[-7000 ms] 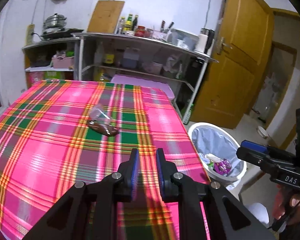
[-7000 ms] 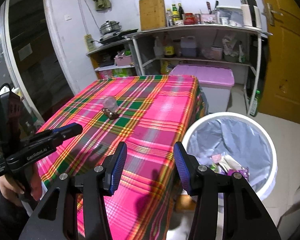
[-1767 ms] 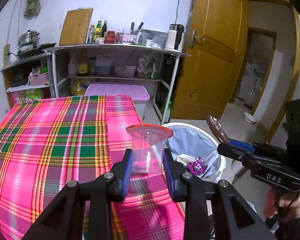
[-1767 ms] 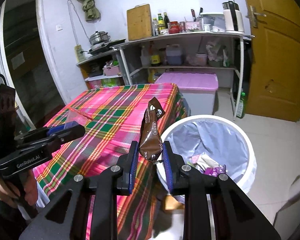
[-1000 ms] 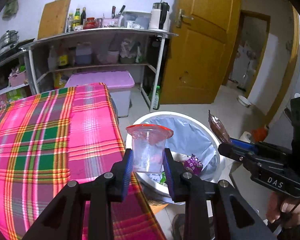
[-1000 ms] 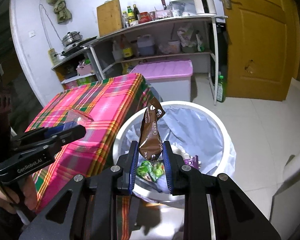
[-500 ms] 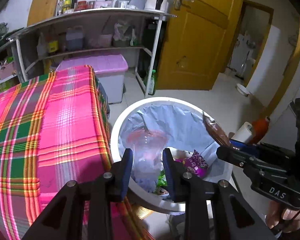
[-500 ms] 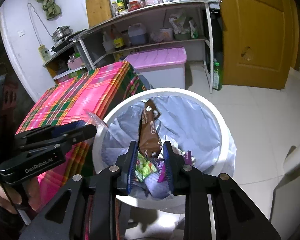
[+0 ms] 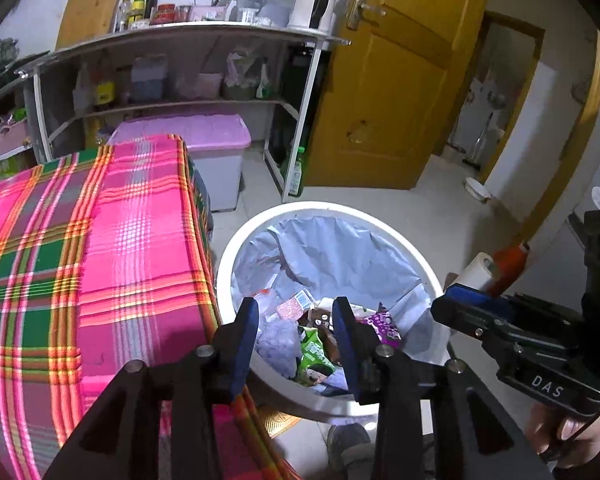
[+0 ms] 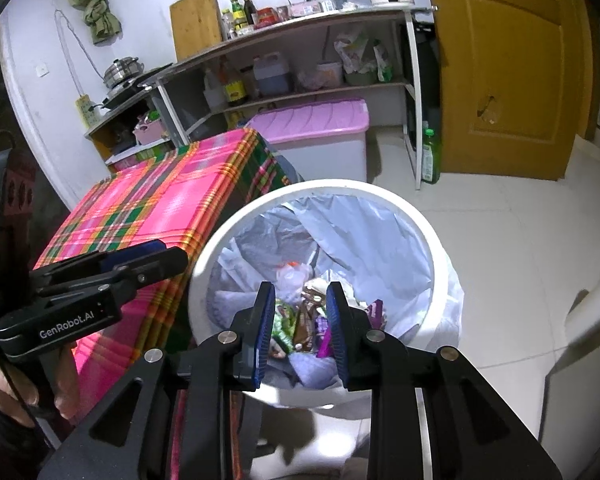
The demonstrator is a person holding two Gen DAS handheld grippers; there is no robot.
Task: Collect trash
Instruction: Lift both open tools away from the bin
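Note:
The white bin (image 9: 324,210) (image 10: 320,186) with a grey liner stands on the floor beside the table. My left gripper (image 9: 295,320) (image 10: 172,254) hovers over its near rim; its jaws are opening and nothing is between them. The clear plastic cup (image 10: 292,278) (image 9: 274,336) lies inside on the other rubbish. My right gripper (image 10: 300,308) (image 9: 448,304) hangs over the bin too, jaws apart and empty. The brown wrapper (image 10: 302,322) (image 9: 320,316) rests among the wrappers below it.
The table with the pink plaid cloth (image 9: 100,260) (image 10: 160,200) borders the bin on the left. Behind stand a purple-lidded box (image 9: 188,136) (image 10: 316,120), grey shelves and a yellow door (image 9: 400,100). A paper roll (image 9: 474,270) (image 10: 596,304) lies on the tiled floor at right.
Both grippers let go over the bin: the cup left the left jaws and the brown wrapper left the right jaws, and both now lie inside. The left gripper sank closer to the bin.

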